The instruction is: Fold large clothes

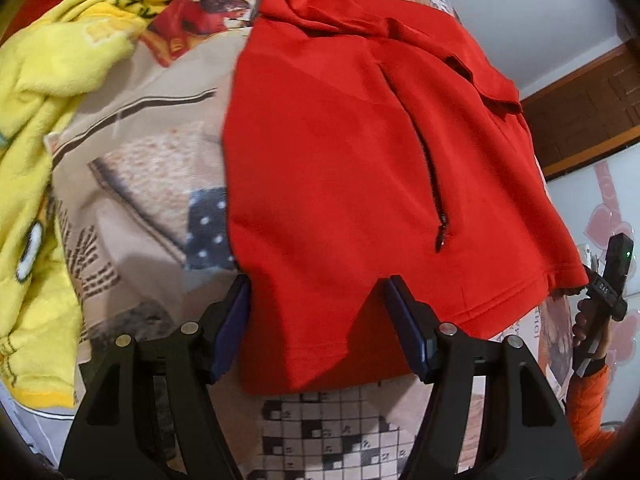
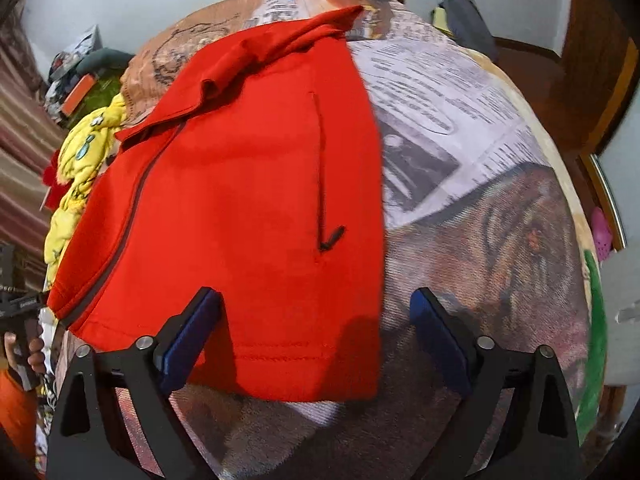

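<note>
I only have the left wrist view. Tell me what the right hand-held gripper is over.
Observer: The right hand-held gripper hangs over the near right corner of the red jacket, jaws open, hem between them, nothing pinched.
Operator: Report what lies right of the jacket.
Observer: Bare bedspread with newspaper print, no other clothing on it there.
Operator: Describe the far end beyond the bed.
Observer: A dark garment sits at the far edge of the bed against the pale wall.
Operator: Check the jacket's front zip.
Observer: The dark front zip runs down the jacket's left side, closed as far as I can tell.
</note>
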A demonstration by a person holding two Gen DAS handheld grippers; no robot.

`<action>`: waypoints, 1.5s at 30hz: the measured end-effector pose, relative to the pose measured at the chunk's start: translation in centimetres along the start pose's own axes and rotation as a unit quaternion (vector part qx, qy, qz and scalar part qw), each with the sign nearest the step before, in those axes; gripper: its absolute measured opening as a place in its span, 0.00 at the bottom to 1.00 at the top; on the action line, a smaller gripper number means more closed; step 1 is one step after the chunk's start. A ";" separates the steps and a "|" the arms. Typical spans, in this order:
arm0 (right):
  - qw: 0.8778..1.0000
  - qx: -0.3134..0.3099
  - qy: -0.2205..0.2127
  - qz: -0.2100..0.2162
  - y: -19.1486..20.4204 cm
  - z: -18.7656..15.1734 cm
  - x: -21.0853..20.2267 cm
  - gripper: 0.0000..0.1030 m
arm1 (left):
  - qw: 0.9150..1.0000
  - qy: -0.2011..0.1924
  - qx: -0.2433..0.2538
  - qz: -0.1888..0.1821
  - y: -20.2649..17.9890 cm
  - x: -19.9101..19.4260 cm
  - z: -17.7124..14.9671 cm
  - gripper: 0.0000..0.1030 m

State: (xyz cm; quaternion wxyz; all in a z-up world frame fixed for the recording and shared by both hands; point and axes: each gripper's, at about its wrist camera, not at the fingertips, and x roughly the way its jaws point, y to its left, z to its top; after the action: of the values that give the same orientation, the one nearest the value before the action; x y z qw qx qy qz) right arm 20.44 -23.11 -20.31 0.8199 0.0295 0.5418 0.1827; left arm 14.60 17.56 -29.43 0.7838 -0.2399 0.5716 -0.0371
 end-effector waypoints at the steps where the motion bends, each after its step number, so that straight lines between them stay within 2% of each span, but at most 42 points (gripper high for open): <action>1: 1.000 -0.005 0.000 0.001 0.3 0.1 0.1 0.82 | 1.000 -0.001 0.002 0.002 -0.1 0.2 0.0 0.64; 2: 1.000 -0.009 -0.002 0.005 0.5 0.2 0.2 0.77 | 1.000 -0.004 0.001 0.002 -0.2 0.2 0.1 0.62; 4: 1.000 -0.013 -0.004 0.016 0.9 0.3 0.3 0.61 | 1.000 -0.008 -0.008 -0.007 -0.1 0.4 0.3 0.53; 5: 1.000 -0.014 -0.004 0.019 1.1 0.5 0.4 0.57 | 1.000 -0.009 -0.014 -0.016 0.0 0.5 0.5 0.40; 6: 1.000 -0.018 -0.004 0.023 1.2 0.6 0.5 0.47 | 0.999 -0.009 -0.019 -0.026 0.1 0.5 0.5 0.27; 9: 0.999 -0.022 -0.001 0.047 1.5 0.9 0.6 0.25 | 0.998 -0.009 -0.030 -0.054 0.4 0.6 0.6 0.11; 10: 0.998 -0.022 0.002 0.057 1.6 1.0 0.6 0.19 | 0.998 -0.009 -0.030 -0.055 0.3 0.6 0.6 0.10; 11: 0.998 -0.022 0.004 0.061 1.8 1.1 0.6 0.18 | 0.998 -0.012 -0.027 -0.052 0.1 0.5 0.6 0.07; 14: 0.998 -0.032 0.000 0.060 2.4 1.5 0.4 0.14 | 0.999 -0.028 -0.014 -0.040 -0.9 -0.3 1.2 0.05; 21: 0.995 -0.045 -0.039 0.077 3.2 4.1 -1.8 0.13 | 0.993 -0.109 0.023 -0.041 -3.8 -5.4 4.4 0.05; 27: 0.992 -0.063 -0.074 0.084 4.4 8.5 -3.2 0.13 | 0.984 -0.166 0.041 -0.053 -5.6 -9.5 9.0 0.05; 32: 0.989 -0.082 -0.101 0.076 5.2 13.4 -3.5 0.13 | 0.976 -0.207 0.044 -0.056 -7.1 -11.2 14.4 0.05; 39: 0.989 -0.072 -0.113 0.069 5.0 21.4 -1.1 0.13 | 0.972 -0.231 0.033 -0.020 -7.4 -9.4 22.7 0.05; 42: 0.991 -0.069 -0.107 0.051 5.0 24.7 1.3 0.13 | 0.971 -0.237 0.021 -0.004 -6.8 -7.7 25.8 0.04; 45: 0.993 -0.061 -0.095 0.038 4.5 27.5 4.3 0.13 | 0.971 -0.239 0.013 0.029 -5.8 -5.0 28.9 0.05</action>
State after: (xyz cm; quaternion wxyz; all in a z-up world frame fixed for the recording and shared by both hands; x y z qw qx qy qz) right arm 45.42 -13.43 -11.66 0.8603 0.0174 0.4478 0.2430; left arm 40.52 23.75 -15.94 0.9013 -0.2155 0.3740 0.0365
